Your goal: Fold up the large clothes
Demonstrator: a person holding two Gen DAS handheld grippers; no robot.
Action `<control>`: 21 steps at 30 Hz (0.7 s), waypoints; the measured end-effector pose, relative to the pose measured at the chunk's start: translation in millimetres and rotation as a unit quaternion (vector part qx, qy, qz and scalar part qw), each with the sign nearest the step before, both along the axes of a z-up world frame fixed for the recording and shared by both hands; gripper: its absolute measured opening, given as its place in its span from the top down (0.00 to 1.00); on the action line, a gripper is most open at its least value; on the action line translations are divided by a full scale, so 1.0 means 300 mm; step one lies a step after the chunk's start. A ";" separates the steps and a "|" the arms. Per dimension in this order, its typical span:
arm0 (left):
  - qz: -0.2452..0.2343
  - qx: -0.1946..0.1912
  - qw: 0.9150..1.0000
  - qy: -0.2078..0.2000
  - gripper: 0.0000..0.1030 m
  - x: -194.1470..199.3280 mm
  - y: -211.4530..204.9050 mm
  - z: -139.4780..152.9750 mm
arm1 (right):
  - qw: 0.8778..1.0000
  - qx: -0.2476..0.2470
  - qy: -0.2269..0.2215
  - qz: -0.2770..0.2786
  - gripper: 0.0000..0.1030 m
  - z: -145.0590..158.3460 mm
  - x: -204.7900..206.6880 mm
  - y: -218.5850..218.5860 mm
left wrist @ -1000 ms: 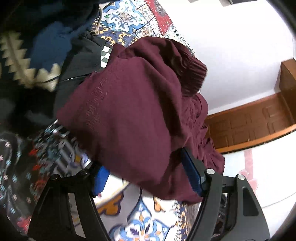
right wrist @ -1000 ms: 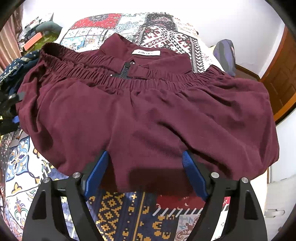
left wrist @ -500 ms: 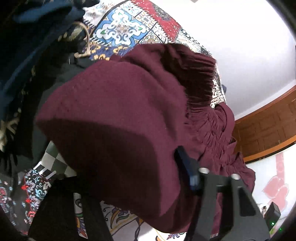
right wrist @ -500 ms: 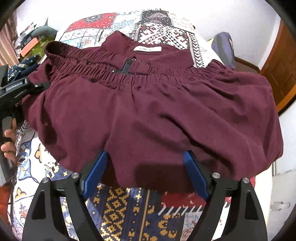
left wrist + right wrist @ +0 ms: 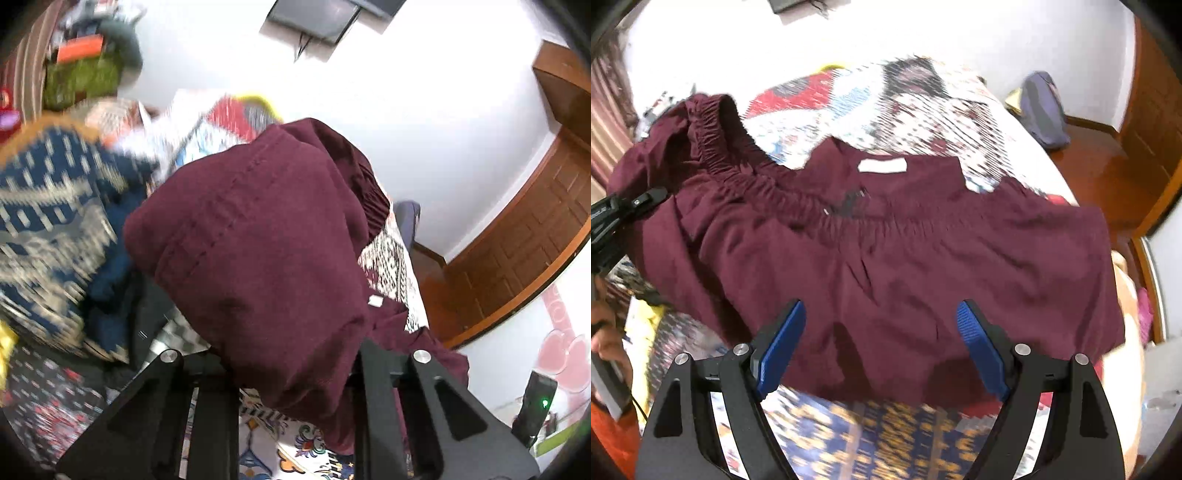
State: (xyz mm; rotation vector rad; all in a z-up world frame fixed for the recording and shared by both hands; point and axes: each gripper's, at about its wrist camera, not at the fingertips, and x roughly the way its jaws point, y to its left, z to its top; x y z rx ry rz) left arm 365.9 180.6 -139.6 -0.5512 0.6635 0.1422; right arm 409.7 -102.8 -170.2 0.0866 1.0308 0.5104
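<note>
Right jaws: I see my right gripper [image 5: 881, 343] spread wide, its ribbed blue pads [image 5: 979, 350] bare and holding nothing, poised just above the near hem.
Left jaws: in my left view the left gripper [image 5: 291, 373] is buried under cloth; the fingers' tips are hidden, so I cannot tell from here whether they clamp. The right view shows its black finger tip [image 5: 646, 197] pressed into the raised left edge of the cloth (grip itself not clear).
Garment: the maroon garment [image 5: 886, 258] lies spread on the bed, left side lifted and bunched; only the right view shows its whole outline.
Texture: matte woven fabric, a gathered elastic waistband [image 5: 746, 177] puckered in fine ridges, a white label [image 5: 882, 166] at the collar, a dark zip below it. The left view gives a stitched seam line [image 5: 225, 206] up close.
Bed: the patchwork bedspread [image 5: 857, 96] with red, blue and black-white panels, blurred.
Left side only: a navy patterned knit [image 5: 48, 206] heaped beside the garment.
Beyond: wooden door panelling [image 5: 528, 236], white wall, a grey-blue bag [image 5: 1045, 110] at the bed's far corner.
</note>
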 end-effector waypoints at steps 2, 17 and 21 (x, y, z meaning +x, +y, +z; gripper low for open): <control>0.011 0.029 0.999 -0.014 0.83 -0.041 0.003 0.057 | 1.000 0.014 -0.007 0.014 0.21 0.019 -0.003 0.072; 0.054 0.138 0.989 -0.006 0.84 -0.042 -0.018 0.049 | 0.990 -0.001 0.054 0.134 0.21 -0.146 -0.031 0.474; 0.044 0.138 0.989 -0.014 0.84 -0.002 -0.050 0.078 | 0.992 0.031 0.048 0.112 0.21 -0.081 -0.034 0.312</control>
